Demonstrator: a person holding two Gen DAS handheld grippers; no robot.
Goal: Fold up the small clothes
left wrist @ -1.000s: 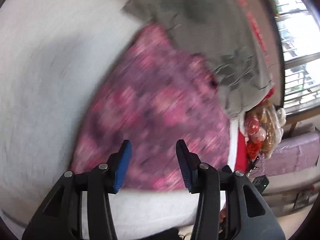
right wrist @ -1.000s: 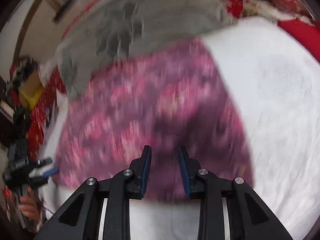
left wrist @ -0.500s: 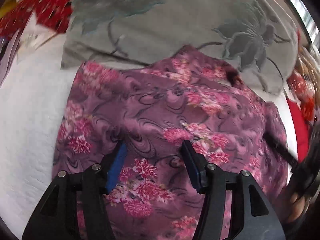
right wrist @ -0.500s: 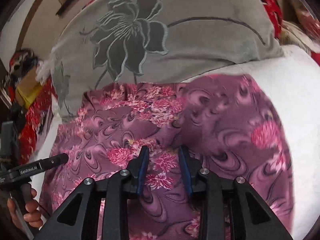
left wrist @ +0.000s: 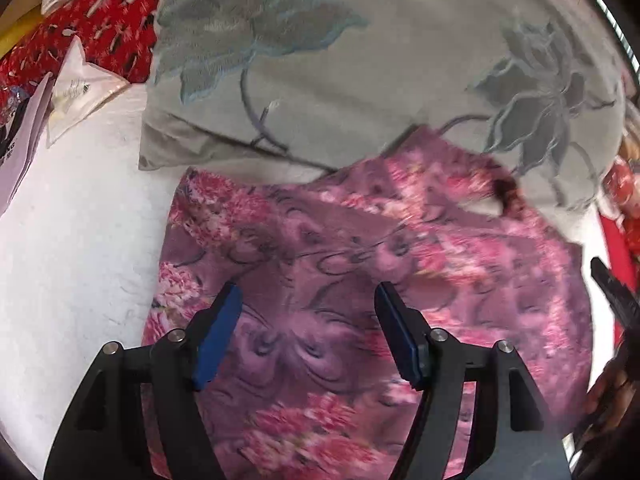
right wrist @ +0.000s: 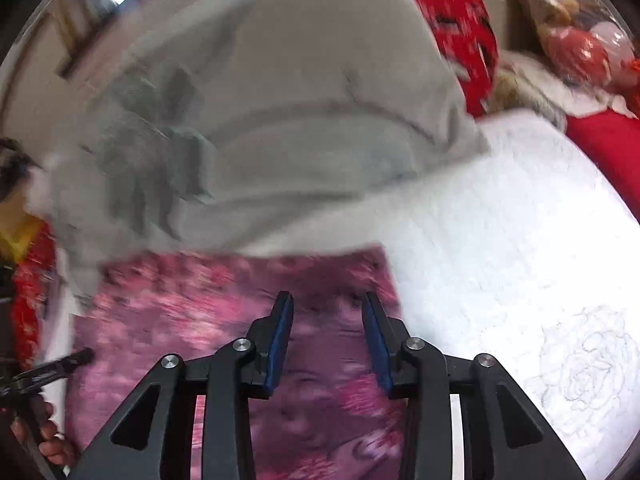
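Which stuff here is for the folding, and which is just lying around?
For the folding:
pink garment
left claw, opening, nothing between
right claw, opening, nothing between

Just lying around:
grey pillow
red cloth
plastic bag

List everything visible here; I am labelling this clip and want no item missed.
Floral garment: one, purple and pink, spread on the white bedding.
Pillow: one, grey with flower print, behind the garment.
White bedding: one, beneath it all.
Red patterned fabric: one, far left corner.
Papers: a few, white, left edge.
Bagged items: red and tan, right background.
Left gripper: black, blue pads, jaws opening, nothing pinched.
Right gripper: same, jaws opening over the garment.
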